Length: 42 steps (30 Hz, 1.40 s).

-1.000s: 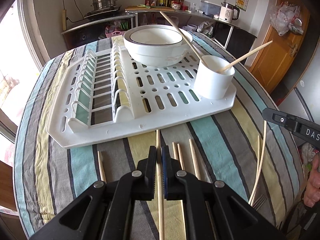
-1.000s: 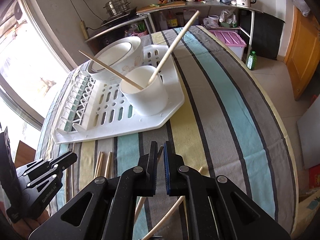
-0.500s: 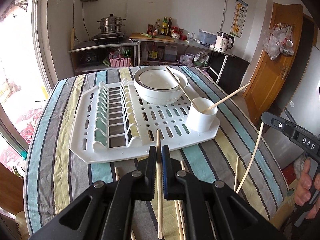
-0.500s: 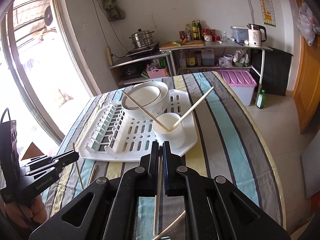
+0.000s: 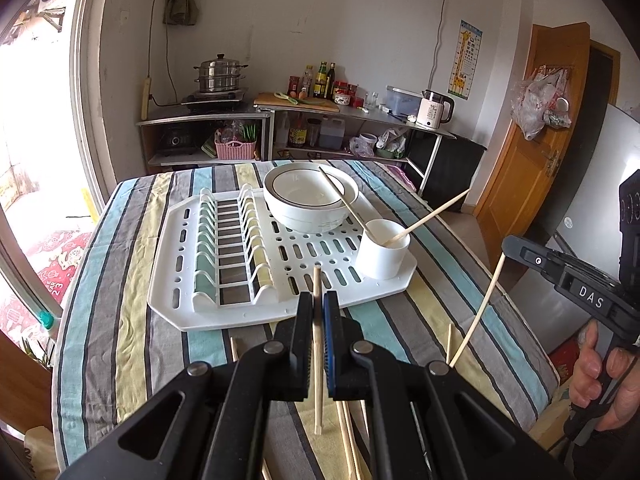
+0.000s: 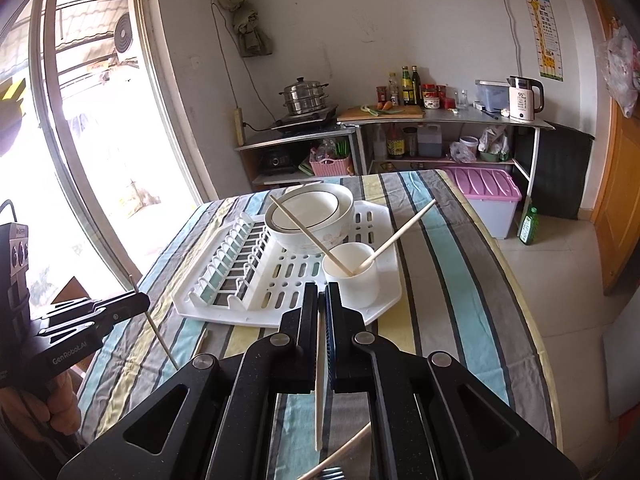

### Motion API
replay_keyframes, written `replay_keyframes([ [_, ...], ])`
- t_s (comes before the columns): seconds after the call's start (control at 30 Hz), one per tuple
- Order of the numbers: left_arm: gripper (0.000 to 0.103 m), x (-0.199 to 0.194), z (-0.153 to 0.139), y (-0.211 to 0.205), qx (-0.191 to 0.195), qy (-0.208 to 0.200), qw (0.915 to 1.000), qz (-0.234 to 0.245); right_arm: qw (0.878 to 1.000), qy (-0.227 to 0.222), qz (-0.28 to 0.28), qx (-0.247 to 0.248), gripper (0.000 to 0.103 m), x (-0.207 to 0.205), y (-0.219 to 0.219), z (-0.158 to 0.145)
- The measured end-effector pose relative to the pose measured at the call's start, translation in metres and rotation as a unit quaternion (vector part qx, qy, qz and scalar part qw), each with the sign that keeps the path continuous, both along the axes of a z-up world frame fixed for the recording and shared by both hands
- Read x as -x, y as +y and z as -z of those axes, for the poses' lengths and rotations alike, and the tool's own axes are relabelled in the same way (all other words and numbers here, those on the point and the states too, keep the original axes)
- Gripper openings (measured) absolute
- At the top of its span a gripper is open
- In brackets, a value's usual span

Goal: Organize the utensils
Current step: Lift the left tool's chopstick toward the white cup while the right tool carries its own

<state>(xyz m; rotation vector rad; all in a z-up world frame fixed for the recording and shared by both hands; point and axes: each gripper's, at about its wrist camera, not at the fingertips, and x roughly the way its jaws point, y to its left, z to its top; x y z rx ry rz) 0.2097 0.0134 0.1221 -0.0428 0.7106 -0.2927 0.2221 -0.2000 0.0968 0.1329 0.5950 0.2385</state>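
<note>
My left gripper (image 5: 318,306) is shut on a wooden chopstick (image 5: 317,376), lifted above the striped table; its tip pokes out past the pads toward the rack. My right gripper (image 6: 321,294) is shut on another chopstick (image 6: 318,400), also held in the air. From the left wrist view the right gripper (image 5: 510,245) holds its chopstick (image 5: 478,312) slanting down. A white cup (image 5: 383,254) on the white drying rack (image 5: 224,312) holds two chopsticks. Several loose chopsticks (image 5: 346,428) lie on the cloth below my left gripper.
A white bowl (image 5: 310,200) sits at the back of the rack, behind the cup. A fork (image 6: 332,473) lies near the table's front edge. A person's hand (image 5: 604,380) grips the right tool. Shelves with a pot, bottles and a kettle stand behind the table.
Both grippers have risen from the table with a chopstick in each, and the views have tilted up, so more of the room now shows. The rack and cup look farther away.
</note>
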Motion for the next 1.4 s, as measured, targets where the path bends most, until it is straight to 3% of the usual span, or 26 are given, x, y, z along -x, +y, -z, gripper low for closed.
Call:
replay_keyframes([
  [0.6,0.006,-0.014,-0.02,-0.015,0.007,-0.013,0.9998,0.012,1.0,-0.025,-0.006,0.012,0.003,-0.005,-0.012,-0.021],
  [1.4,0.006,-0.092,-0.07,-0.076,0.018,-0.04,0.998,0.045,0.998,-0.069,-0.007,0.005,0.003,-0.06,-0.022,-0.074],
])
